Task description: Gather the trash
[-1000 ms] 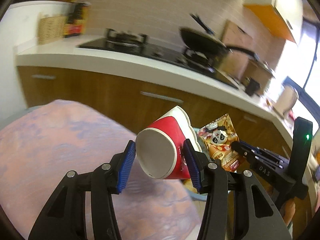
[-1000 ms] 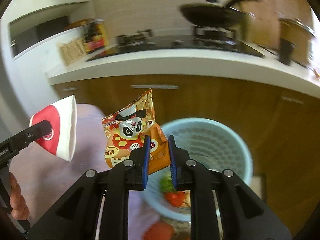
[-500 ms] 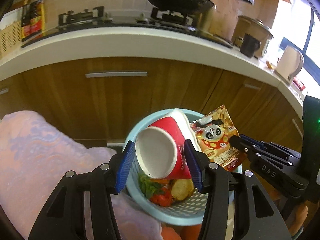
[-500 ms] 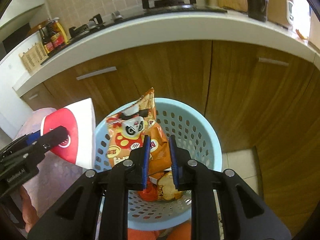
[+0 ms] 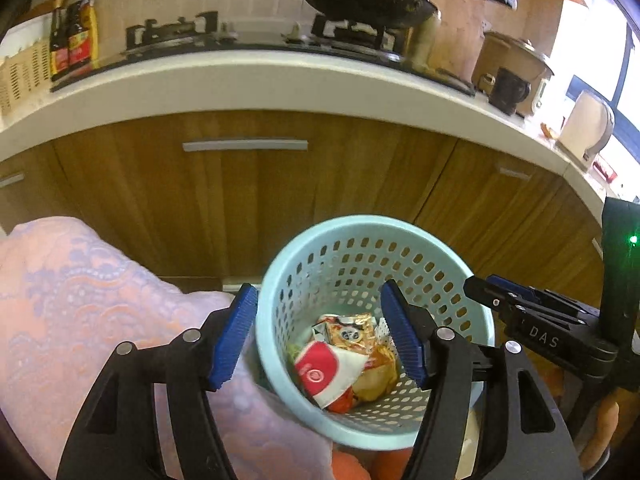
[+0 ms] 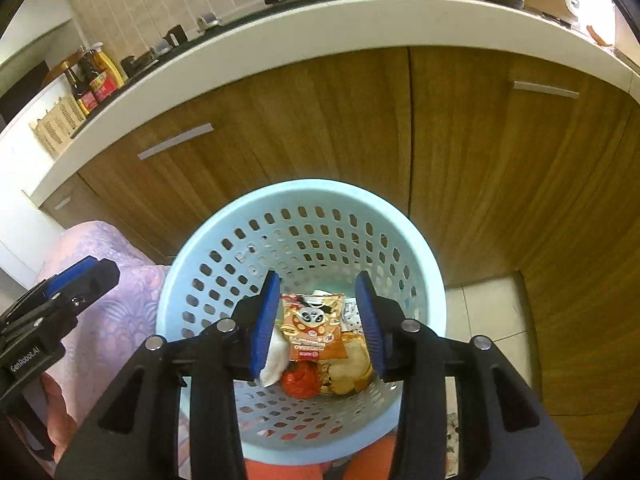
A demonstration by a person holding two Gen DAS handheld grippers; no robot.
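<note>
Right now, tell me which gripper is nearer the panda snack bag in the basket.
Right, by a narrow margin. The right gripper hangs open directly above the panda snack bag; the left gripper hangs open beside it, more over the red-and-white cup.

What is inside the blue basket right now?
In the basket: a panda snack bag, a red-and-white paper cup, bread and something red. Whatever lies beneath is covered.

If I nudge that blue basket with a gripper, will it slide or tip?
The basket is thin perforated plastic holding only a paper cup, a snack bag and a few scraps, so it is probably light and would slide easily on the tiled floor. It stands taller than its narrower base, so a push near the rim could tip it.
</note>
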